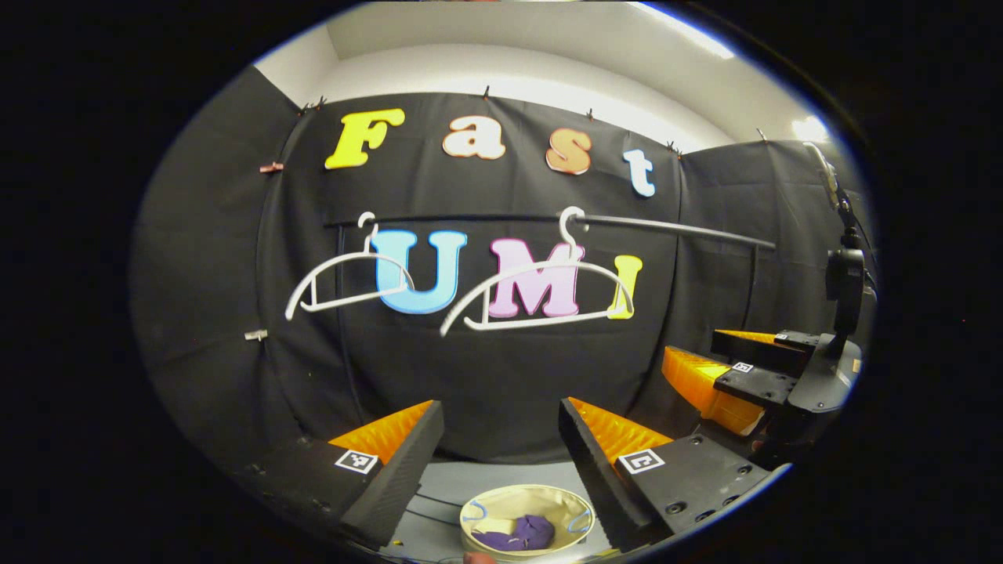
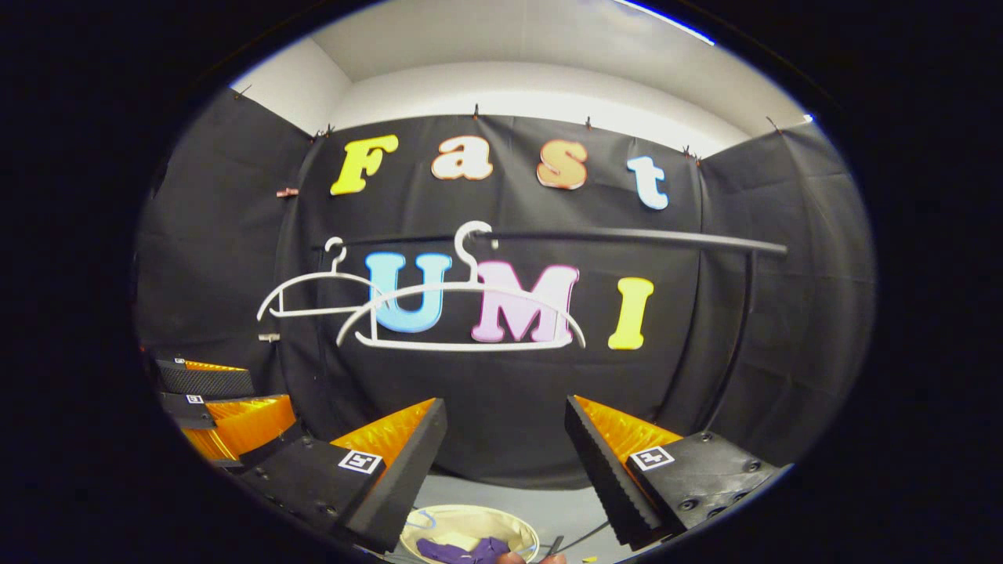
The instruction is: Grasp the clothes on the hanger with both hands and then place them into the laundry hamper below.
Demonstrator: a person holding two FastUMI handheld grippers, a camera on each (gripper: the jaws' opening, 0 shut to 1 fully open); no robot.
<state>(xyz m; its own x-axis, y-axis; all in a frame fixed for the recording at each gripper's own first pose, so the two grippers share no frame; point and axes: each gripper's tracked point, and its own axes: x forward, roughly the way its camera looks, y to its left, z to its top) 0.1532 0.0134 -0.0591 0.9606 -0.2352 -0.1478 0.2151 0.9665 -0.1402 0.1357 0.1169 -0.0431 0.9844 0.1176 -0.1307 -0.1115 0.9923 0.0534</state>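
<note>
Two bare white hangers (image 1: 541, 319) (image 1: 353, 298) hang on a black rail (image 1: 674, 227); no clothes are on them. Down below, a round cream laundry hamper (image 1: 525, 501) stands on the floor with purple clothes (image 1: 521, 533) inside. My left gripper (image 1: 500, 407) is open and holds nothing, well above the hamper. In the right gripper view the same hangers (image 2: 470, 345) (image 2: 313, 312), the hamper (image 2: 478, 521) and the purple clothes (image 2: 458, 551) show. My right gripper (image 2: 505, 403) is open too, nothing between its fingers. Each gripper appears beside the other: right gripper (image 1: 697, 348), left gripper (image 2: 219, 399).
A black camera on a stand (image 1: 845, 282) rises at the right of the left gripper view. The rail's post (image 2: 740, 329) runs down at the right. Grey floor (image 1: 486, 474) surrounds the hamper, with a thin cable (image 2: 584, 536) lying on it.
</note>
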